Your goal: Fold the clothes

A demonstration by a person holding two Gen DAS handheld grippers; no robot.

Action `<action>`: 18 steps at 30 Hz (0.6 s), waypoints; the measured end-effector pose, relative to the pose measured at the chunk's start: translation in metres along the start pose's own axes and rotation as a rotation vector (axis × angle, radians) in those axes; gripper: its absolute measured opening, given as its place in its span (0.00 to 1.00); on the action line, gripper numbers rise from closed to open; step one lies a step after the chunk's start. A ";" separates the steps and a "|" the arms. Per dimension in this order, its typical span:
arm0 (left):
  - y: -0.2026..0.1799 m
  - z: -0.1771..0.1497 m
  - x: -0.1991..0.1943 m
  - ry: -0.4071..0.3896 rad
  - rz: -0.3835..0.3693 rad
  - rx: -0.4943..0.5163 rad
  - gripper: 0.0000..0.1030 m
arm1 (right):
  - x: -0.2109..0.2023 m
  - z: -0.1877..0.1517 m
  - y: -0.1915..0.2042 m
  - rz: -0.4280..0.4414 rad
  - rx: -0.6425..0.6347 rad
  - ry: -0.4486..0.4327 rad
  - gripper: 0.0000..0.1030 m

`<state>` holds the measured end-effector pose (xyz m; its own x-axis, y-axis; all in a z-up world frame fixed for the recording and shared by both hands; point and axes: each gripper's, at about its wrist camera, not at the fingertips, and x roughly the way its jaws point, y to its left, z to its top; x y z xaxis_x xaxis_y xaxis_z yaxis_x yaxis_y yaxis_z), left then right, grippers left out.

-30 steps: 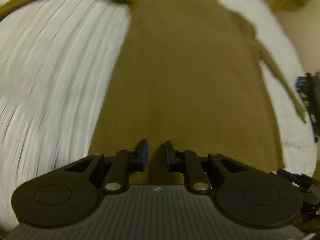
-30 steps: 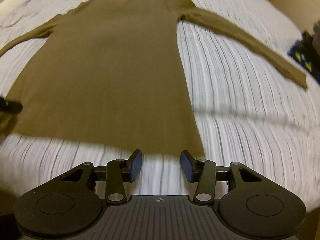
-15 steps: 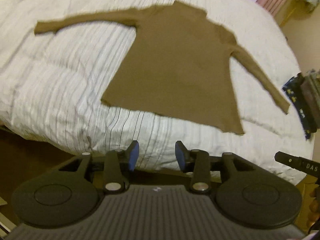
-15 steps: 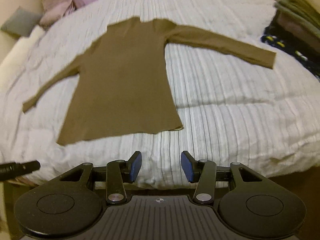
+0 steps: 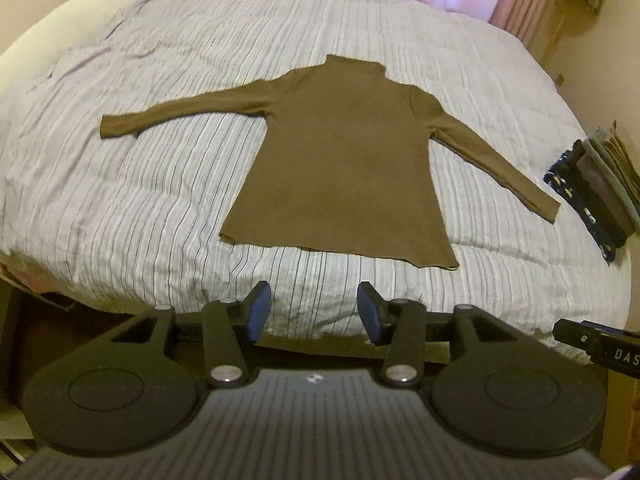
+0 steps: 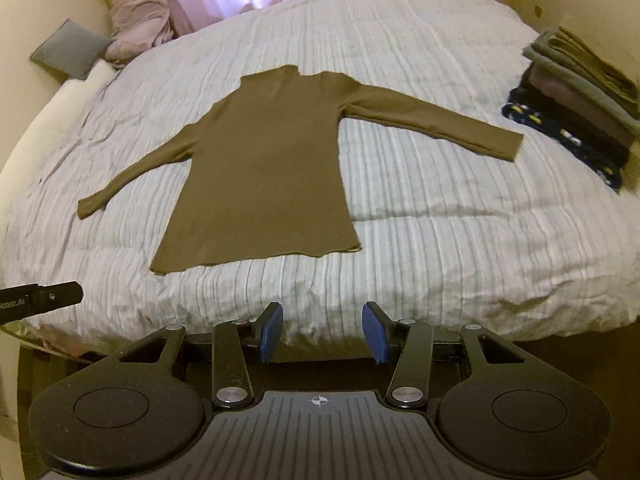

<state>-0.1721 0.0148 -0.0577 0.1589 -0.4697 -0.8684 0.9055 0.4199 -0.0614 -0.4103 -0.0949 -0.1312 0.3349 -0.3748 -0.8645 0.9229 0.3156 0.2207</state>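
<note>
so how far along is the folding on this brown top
Done: a stack of folded clothes sits at the bed's right edge, and the brown top lies spread flat, both sleeves out. In hand: nothing; the left hand-held gripper and right hand-held gripper are open, off the fabric. Left: every fold on this top.

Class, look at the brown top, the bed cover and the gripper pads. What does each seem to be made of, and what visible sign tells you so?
Top: probably thin knit fabric, matte; it lies limp and flat, with no sheen.
Bed cover: likely crinkled woven cloth, pale with fine dark stripes; puckered ridges show.
Pads: blue, perhaps rubber or foam, dull; exact material unclear.
</note>
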 end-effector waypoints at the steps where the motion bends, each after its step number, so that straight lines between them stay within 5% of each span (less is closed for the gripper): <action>1: -0.002 0.000 -0.003 -0.009 -0.002 0.009 0.43 | -0.003 0.000 -0.002 -0.004 0.005 -0.005 0.46; 18: 0.010 -0.010 -0.022 -0.021 0.016 0.025 0.47 | -0.006 -0.012 0.023 -0.010 -0.061 0.034 0.47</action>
<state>-0.1709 0.0371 -0.0446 0.1814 -0.4793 -0.8587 0.9121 0.4084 -0.0353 -0.3932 -0.0744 -0.1262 0.3182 -0.3487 -0.8816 0.9126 0.3646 0.1853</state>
